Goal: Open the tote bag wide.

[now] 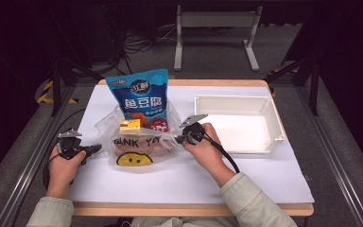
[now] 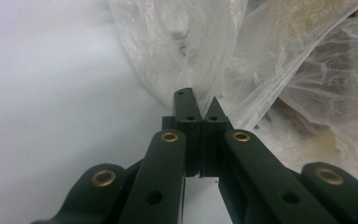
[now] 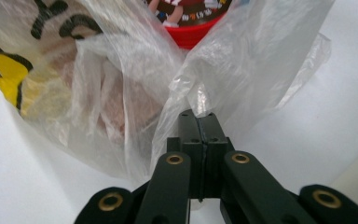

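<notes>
- Table point(image 1: 264, 175), white-topped, carries everything; bag sits left of centre, white tray point(image 1: 274, 113) stands just to the bag's right, nothing seen in it.
- Plastic bag point(image 1: 137, 142), clear film printed with a yellow smiley and black lettering, lies between the two hands; its long axis runs left to right across the table, mouth open upward.
- Blue snack pouch point(image 1: 143, 97) stands upright out of the bag's mouth, leaning slightly back; tallest item in the scene.
- Red-lidded tub point(image 3: 191, 35) and small yellow box point(image 1: 130, 125) sit low inside the bag at the pouch's base; more packets lie under the film, too blurred to identify.
- Right gripper point(image 3: 199, 116) at the bag's right edge; jaws pressed together on a gathered fold of film; bag body lies to its left in the high view.
- Left gripper point(image 2: 196, 100) at the bag's left edge; jaws closed, film bunched at the tips; grip on the film looks likely, though the pinch itself is partly hidden.
- Judgement: both hands equally near, one at each end of the long axis; the coming move likely turns on pulling the two edges apart or lifting them evenly; uneven pull could tip the pouch.
</notes>
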Demonstrator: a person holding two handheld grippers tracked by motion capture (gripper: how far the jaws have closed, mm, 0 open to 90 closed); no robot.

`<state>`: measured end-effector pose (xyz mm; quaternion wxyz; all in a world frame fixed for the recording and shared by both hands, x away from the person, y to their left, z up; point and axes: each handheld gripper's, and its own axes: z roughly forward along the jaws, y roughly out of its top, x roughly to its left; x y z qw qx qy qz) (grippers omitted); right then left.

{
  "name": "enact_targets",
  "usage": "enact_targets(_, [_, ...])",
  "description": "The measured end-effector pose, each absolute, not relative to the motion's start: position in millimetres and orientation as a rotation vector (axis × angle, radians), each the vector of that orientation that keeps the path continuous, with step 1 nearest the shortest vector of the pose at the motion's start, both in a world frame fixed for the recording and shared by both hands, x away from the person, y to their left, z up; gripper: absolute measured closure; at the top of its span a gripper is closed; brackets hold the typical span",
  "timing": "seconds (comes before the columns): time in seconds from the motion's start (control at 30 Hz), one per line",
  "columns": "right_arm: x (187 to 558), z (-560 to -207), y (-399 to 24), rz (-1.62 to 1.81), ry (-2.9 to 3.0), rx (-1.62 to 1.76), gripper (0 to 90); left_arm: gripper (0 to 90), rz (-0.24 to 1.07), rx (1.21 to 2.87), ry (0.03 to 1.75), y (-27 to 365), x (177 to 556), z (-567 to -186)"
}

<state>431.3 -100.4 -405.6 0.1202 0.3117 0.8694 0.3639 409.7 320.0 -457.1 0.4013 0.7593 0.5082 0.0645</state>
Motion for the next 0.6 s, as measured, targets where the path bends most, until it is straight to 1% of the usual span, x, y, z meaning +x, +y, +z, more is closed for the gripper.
enact_targets(0.27, [424.5, -410.0, -99.2, 1.019, 2.577, 0.903, 90.0, 88.4, 0.160, 1.914, 1.282, 320.5, 409.1, -457.1])
enact_targets(0.33, [422.7, -413.6, -98.8, 1.011, 2.584, 0.904, 90.0, 84.5, 0.200, 1.920, 1.254, 321.4, 408.6, -454.6])
enact_targets(0.43, [421.6, -416.6, -99.4, 1.012, 2.583, 0.909, 90.0, 82.6, 0.216, 1.877, 1.223, 323.1, 405.9, -446.7])
enact_targets(0.53, [421.3, -415.5, -101.2, 1.030, 2.573, 0.906, 90.0, 74.8, 0.252, 1.832, 1.191, 325.1, 401.5, -436.3])
enact_targets(0.57, [421.0, -414.1, -102.0, 1.037, 2.568, 0.903, 90.0, 71.0, 0.267, 1.816, 1.178, 325.5, 399.4, -431.3])
enact_targets(0.6, [420.2, -412.6, -102.3, 1.041, 2.565, 0.912, 90.0, 65.2, 0.280, 1.803, 1.160, 326.3, 397.7, -427.0])
